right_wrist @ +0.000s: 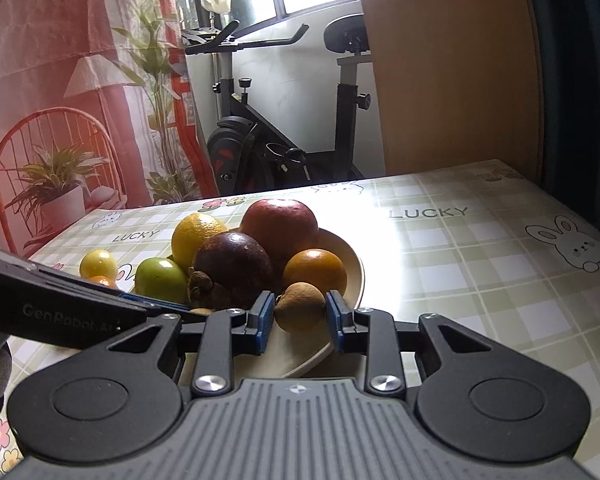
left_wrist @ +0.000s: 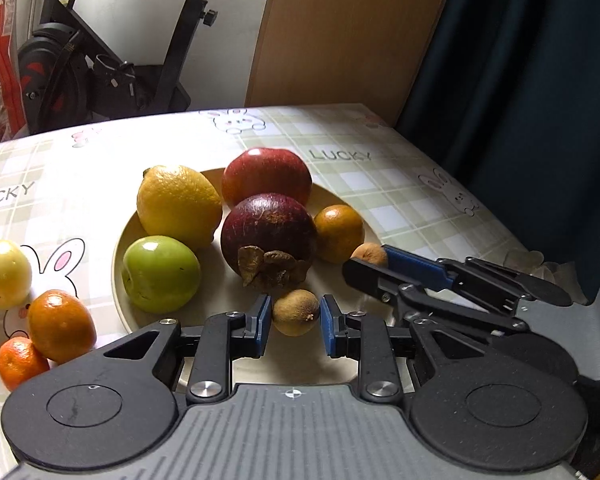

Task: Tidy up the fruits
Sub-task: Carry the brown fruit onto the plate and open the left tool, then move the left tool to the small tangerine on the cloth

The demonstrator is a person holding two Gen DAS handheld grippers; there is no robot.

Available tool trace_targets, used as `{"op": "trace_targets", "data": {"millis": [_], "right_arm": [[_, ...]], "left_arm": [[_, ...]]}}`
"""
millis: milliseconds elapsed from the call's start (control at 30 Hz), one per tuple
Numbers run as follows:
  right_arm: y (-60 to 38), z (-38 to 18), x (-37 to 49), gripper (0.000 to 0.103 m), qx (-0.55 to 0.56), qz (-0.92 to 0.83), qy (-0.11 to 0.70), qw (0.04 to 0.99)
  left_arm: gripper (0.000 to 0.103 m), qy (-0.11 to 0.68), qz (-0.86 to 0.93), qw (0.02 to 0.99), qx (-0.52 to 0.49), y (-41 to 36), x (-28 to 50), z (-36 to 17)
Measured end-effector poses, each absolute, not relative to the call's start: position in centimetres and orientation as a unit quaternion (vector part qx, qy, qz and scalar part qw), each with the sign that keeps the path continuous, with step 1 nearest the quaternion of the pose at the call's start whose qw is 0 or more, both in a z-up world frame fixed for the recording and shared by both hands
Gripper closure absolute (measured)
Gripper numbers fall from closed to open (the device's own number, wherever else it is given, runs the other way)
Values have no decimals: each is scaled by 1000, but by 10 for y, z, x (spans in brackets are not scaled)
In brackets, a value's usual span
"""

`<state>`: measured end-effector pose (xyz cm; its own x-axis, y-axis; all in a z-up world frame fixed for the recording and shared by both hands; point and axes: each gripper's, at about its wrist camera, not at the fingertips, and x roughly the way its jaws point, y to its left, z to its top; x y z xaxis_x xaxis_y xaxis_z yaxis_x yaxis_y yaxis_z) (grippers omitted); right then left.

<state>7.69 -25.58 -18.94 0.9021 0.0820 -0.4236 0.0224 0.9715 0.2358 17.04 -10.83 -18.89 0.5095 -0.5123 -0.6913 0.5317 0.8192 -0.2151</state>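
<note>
Both grippers flank small brown fruits over the plate (left_wrist: pixel 118 252) to drop them: left gripper (left_wrist: pixel 295 322) jaws slightly off its longan (left_wrist: pixel 295 312), right gripper (right_wrist: pixel 301 316) jaws likewise around another longan (right_wrist: pixel 300 306).

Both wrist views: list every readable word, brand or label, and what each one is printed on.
"LUCKY": printed on the tablecloth, far side beyond the plate, seen in both views.
"UCKY": same word on the cloth, cut off by the left edge of the left wrist view.
"LUCKY": on the cloth left of the lemon.
"GenRobot.AI": on the left gripper body, faint; last letters uncertain.
No other text.
</note>
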Motion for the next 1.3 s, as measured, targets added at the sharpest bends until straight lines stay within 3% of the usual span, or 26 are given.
{"op": "trace_targets", "data": {"millis": [500,733,1300], "right_arm": [[-257,-188,78,71,125,18,219,968],[-258,-188,74,65,125,19,211,969],[-258,-188,68,63,132,24,199,971]], "left_arm": [[74,397,-290,870,16,-112,173,-193],[60,380,-277,883,9,-101,160,-184],[59,332,-208,919,-32,-38,141,-156]]}}
